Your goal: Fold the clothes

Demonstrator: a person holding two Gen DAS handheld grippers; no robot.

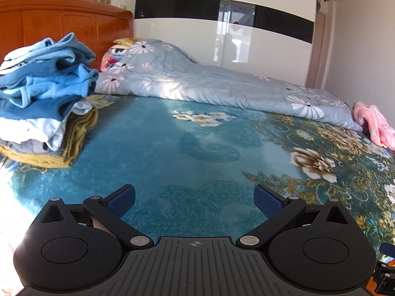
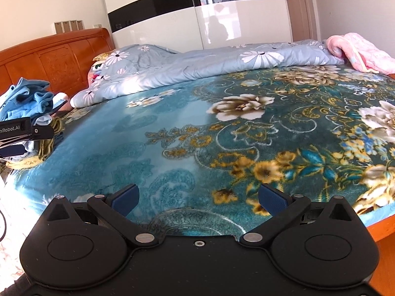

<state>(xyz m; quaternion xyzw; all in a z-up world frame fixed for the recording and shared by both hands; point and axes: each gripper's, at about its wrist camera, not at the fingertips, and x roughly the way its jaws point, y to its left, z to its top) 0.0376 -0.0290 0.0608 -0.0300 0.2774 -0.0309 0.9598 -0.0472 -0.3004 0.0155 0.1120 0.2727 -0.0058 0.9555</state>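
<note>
My left gripper (image 1: 194,198) spread wide, empty, over teal floral blanket (image 1: 172,153). Clothes pile (image 1: 47,93) sits upper left of frame, well apart from fingers. My right gripper (image 2: 198,198) likewise spread, empty; pile (image 2: 29,113) far left, behind left gripper's body (image 2: 22,133).
</note>
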